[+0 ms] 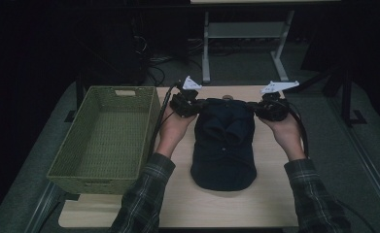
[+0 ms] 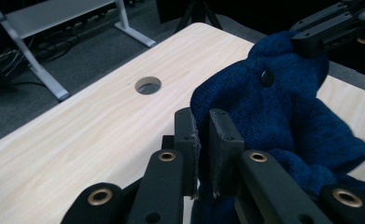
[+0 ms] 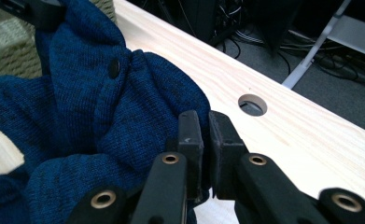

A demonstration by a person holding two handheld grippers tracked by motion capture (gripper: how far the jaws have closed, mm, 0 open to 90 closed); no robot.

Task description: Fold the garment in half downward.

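Gripping the far edge of a dark blue knitted garment (image 1: 224,145) at its two corners, a person in plaid sleeves works at a pale wooden table (image 1: 178,204), each hand carrying a two-jaw tool. The left gripper (image 1: 197,105) has its jaws pinched together on a fold of the knit at the far-left corner; the right gripper (image 1: 255,108) is clamped likewise on the far-right corner. Seen along the jaws, the cloth is caught between the pads at both ends, a dark button (image 2: 265,77) showing on the bunched fabric between them. The rest of the garment lies folded on the tabletop, near the person and between the forearms, with a green woven basket (image 1: 80,141) standing just beside it at the left.

Judged from this, the step in hand is a fold or a lift of the far edge. Doing it well likely means keeping both hands level and moving together, so the edge stays taut and neither pinch slips. How deep each bite goes is hard to tell in the dim overhead view, so a steady pace seems wise. A cable hole (image 2: 148,85) sits in the table beyond the work.
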